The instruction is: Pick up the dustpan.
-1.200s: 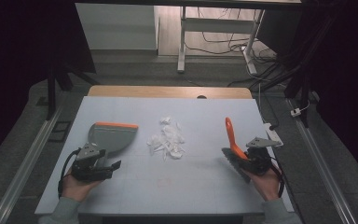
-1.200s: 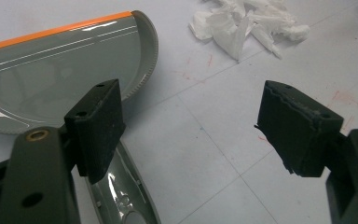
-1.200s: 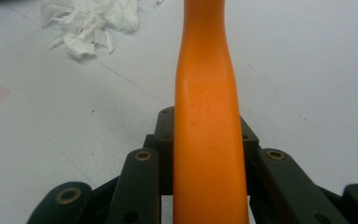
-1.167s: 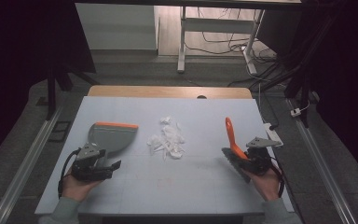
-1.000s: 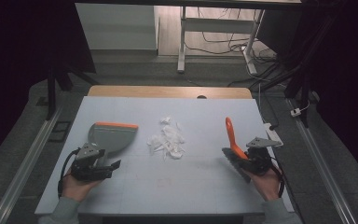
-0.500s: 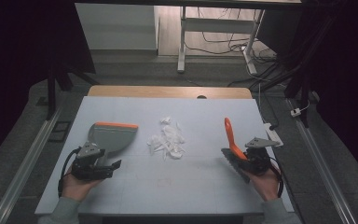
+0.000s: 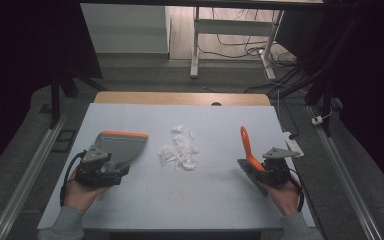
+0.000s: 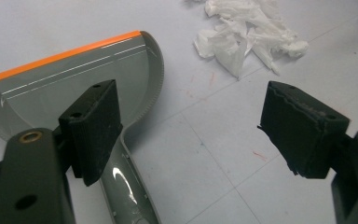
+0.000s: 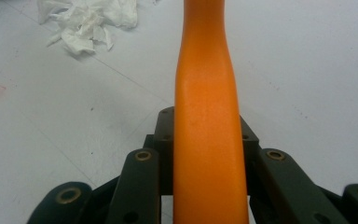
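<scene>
Item, left: grey dustpan (image 7: 121, 148) with orange lip, lying flat on the pale tabletop (image 7: 200, 200), handle toward the person. The left gripper (image 7: 111, 169) sits over that handle with its fingers (image 8: 93, 126) released, spread wide and grasping nothing. Item, centre: heap of torn white paper scraps (image 7: 180, 151), loose on the tabletop, just right of the dustpan's lip. Item, right: brush with orange handle (image 7: 247, 147), bristles low by the hand; the right gripper (image 7: 260, 169) has its fingers clenched on the handle. Handling note: clench the left fingers squarely on the dustpan handle before lifting, set its lip flush beside the scraps, then sweep with short, low strokes leftward so the light paper does not scatter.
</scene>
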The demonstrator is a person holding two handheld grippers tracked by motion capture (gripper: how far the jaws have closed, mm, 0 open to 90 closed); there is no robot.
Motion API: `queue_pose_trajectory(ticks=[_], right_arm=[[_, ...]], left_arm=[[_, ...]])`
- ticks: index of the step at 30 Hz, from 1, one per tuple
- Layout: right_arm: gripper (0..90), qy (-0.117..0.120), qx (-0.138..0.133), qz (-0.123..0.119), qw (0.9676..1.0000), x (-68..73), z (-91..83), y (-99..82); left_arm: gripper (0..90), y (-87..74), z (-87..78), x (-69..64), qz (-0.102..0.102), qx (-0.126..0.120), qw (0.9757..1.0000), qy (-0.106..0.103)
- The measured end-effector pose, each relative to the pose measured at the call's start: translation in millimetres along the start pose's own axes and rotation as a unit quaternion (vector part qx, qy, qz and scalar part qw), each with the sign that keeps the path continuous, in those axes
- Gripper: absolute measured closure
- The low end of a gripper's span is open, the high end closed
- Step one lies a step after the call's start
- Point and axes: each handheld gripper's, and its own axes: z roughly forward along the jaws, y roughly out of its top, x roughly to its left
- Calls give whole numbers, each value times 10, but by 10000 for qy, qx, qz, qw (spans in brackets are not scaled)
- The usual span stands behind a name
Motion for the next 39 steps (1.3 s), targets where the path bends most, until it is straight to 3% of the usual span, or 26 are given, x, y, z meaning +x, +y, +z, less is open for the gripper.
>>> queue_pose_trajectory(ticks=[3, 7, 14, 18, 20, 23, 25, 30, 39], right_arm=[[710, 30, -57, 18, 10000, -3, -18, 8], [710, 38, -48, 27, 10000, 1, -13, 5], [710, 38, -89, 55, 9999, -9, -23, 16], [710, 16, -80, 57, 10000, -9, -13, 12], [709, 15, -72, 46, 10000, -6, -9, 11], [710, 5, -65, 41, 10000, -3, -6, 9], [710, -6, -63, 43, 10000, -1, -3, 8], [709, 8, -25, 36, 10000, 11, 18, 3], [710, 4, 17, 4, 10000, 26, 37, 0]], left_arm=[[210, 10, -44, 21, -40, 67, 10000, 45], [210, 63, -71, 83, -258, 213, 9993, 150], [204, 211, -36, 162, -327, 416, 9980, 337], [193, 242, 49, 257, -495, 658, 9956, 454], [184, 200, 109, 325, -635, 778, 9925, 701], [183, 149, 138, 368, -760, 828, 9914, 670], [183, 74, 184, 403, -837, 1022, 9891, 656], [179, -33, 265, 444, -957, 1225, 9860, 610], [180, -107, 424, 442, -940, 1515, 9819, 636]])
